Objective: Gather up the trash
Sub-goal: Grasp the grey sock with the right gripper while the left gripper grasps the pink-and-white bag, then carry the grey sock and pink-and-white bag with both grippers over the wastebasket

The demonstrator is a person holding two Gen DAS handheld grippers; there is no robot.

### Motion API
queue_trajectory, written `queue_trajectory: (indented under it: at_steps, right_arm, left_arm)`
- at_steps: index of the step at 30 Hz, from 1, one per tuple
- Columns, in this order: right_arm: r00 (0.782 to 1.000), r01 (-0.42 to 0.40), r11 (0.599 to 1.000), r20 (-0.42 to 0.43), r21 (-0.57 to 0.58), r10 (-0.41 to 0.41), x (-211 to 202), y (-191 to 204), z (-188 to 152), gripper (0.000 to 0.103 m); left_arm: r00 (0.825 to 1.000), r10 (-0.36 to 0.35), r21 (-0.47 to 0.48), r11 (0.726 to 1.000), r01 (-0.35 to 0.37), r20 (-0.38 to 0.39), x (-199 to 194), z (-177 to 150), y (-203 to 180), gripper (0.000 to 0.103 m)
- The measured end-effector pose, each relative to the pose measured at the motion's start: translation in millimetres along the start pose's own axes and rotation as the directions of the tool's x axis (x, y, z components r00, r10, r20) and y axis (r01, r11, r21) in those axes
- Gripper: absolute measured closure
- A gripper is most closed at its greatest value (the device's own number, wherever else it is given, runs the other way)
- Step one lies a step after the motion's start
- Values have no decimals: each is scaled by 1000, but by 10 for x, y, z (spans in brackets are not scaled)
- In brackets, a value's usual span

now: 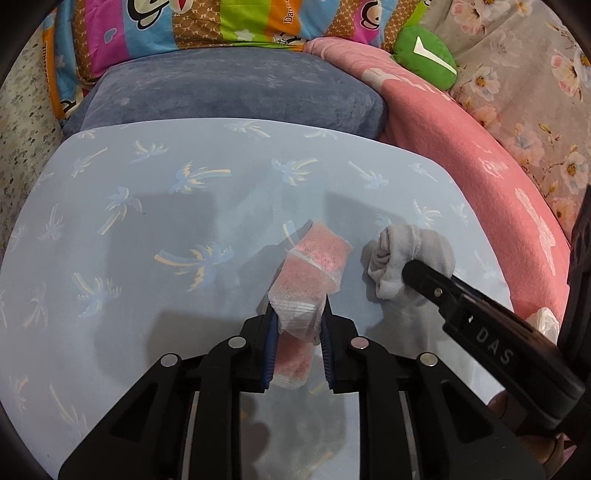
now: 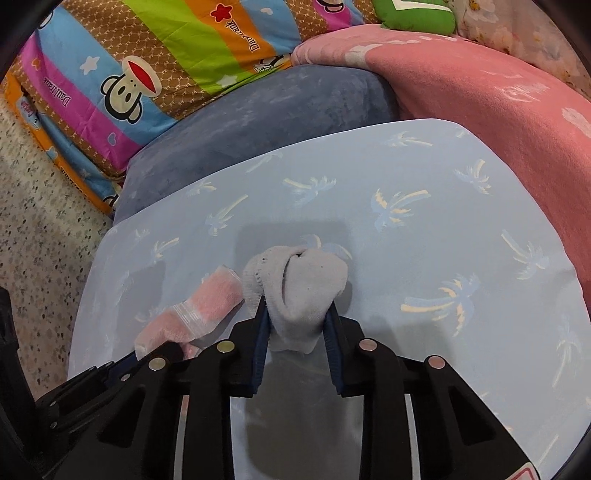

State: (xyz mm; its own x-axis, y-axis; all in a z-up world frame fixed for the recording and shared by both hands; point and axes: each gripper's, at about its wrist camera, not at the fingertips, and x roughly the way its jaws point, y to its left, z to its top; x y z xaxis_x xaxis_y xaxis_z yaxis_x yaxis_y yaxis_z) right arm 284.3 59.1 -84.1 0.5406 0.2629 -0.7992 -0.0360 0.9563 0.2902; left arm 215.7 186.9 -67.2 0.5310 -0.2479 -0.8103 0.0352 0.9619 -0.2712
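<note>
A pink sock (image 1: 314, 266) with a white cuff lies on the pale blue palm-print tabletop (image 1: 147, 221); my left gripper (image 1: 298, 314) is shut on its near end, the blue pads pressing both sides. To its right sits a balled grey sock (image 1: 399, 258), with my right gripper (image 1: 413, 271) reaching in from the right. In the right wrist view the grey sock (image 2: 299, 284) is pinched between the right gripper (image 2: 298, 310) pads, so it is shut on the sock. The pink sock (image 2: 207, 306) lies at its left, the left gripper (image 2: 133, 358) holding its end.
Behind the tabletop (image 2: 443, 221) sits a blue-grey cushion (image 1: 229, 88), then a striped cartoon quilt (image 1: 184, 26). A pink blanket (image 1: 480, 155) drapes along the right, with a green plush (image 1: 424, 55) and flowered fabric (image 1: 535, 92) beyond. Speckled floor (image 2: 37, 240) lies left.
</note>
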Motion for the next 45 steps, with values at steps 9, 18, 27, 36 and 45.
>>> queue_trajectory:
  at_steps: [9, 18, 27, 36, 45]
  right_arm:
    - [999, -18, 999, 51, 31, 16, -559, -112, -343, 76]
    - [989, -18, 997, 150, 69, 7, -1321, -352, -602, 75]
    - [968, -6, 992, 250, 123, -26, -2072, -750, -808, 75]
    - [943, 17, 978, 321, 207, -84, -2678, -1322, -1009, 75]
    - [921, 37, 952, 359, 305, -150, -3053, -1907, -1177, 75]
  left_arm:
    - [999, -24, 49, 999, 23, 33, -297, -93, -336, 84]
    - [995, -73, 140, 988, 62, 70, -647, -262, -912, 85]
    - [987, -127, 252, 963, 99, 96, -933, -473, -1556, 85]
    - [980, -174, 366, 922, 127, 96, -1046, -650, -2164, 85]
    - [974, -215, 450, 878, 162, 69, -1047, -814, -2677, 85]
